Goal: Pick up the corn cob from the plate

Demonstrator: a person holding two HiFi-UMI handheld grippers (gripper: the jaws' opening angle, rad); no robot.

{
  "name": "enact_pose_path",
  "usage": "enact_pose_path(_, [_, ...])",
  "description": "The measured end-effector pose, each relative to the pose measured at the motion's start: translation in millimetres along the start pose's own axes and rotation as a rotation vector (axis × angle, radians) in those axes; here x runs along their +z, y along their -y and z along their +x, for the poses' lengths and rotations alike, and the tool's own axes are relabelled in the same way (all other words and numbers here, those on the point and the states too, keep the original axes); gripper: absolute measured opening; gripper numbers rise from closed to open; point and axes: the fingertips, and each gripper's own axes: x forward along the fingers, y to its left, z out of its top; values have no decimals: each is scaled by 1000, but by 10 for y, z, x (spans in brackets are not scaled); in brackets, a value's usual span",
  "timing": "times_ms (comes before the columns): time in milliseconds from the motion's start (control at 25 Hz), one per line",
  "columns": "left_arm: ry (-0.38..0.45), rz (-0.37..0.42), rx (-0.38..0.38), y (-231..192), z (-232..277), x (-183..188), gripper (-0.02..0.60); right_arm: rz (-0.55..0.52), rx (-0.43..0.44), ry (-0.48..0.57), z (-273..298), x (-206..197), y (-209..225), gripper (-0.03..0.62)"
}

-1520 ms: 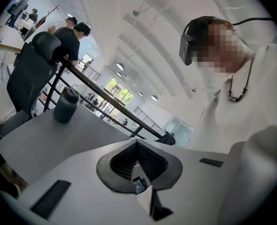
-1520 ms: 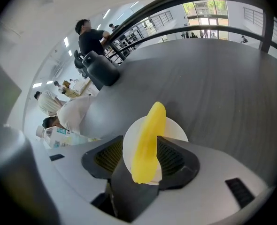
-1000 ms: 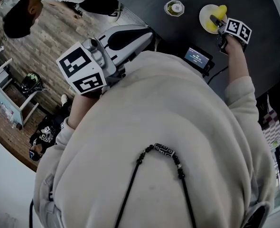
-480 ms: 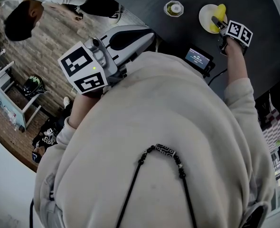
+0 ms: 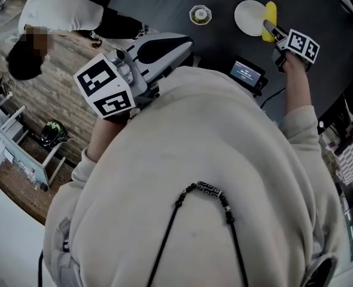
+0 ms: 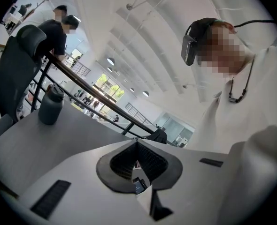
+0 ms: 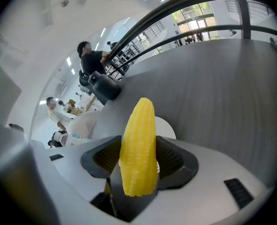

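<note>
My right gripper is shut on the yellow corn cob, its jaws having just been closing on it. The cob stands between the black pads, tip pointing away, lifted clear of the white plate. In the head view the plate lies bare on the dark table, just left of the cob. My left gripper is held near my left shoulder, away from the plate. Its jaws meet with nothing between them.
A small round cup sits left of the plate. A device with a lit screen lies near my chest. A dark bottle stands on the table's far side. A person stands beyond the table's left edge.
The right gripper has risen with the corn cob, which no longer lies on the plate. The plate now shows bare. The left gripper has shifted only a little.
</note>
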Motion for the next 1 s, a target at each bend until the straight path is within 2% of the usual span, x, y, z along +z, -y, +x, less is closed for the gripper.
enact_pose_path(200, [-31, 30, -67, 68, 157, 49, 3, 23, 16, 65, -230, 1, -35, 241])
enact_pose_path(680, [-119, 112, -247, 226, 496, 185, 3, 119, -40, 228, -1096, -282, 198, 239])
enact_pose_path(1000, [-165, 148, -355, 207, 497, 358, 2, 202, -39, 351, -1418, -442, -64, 238])
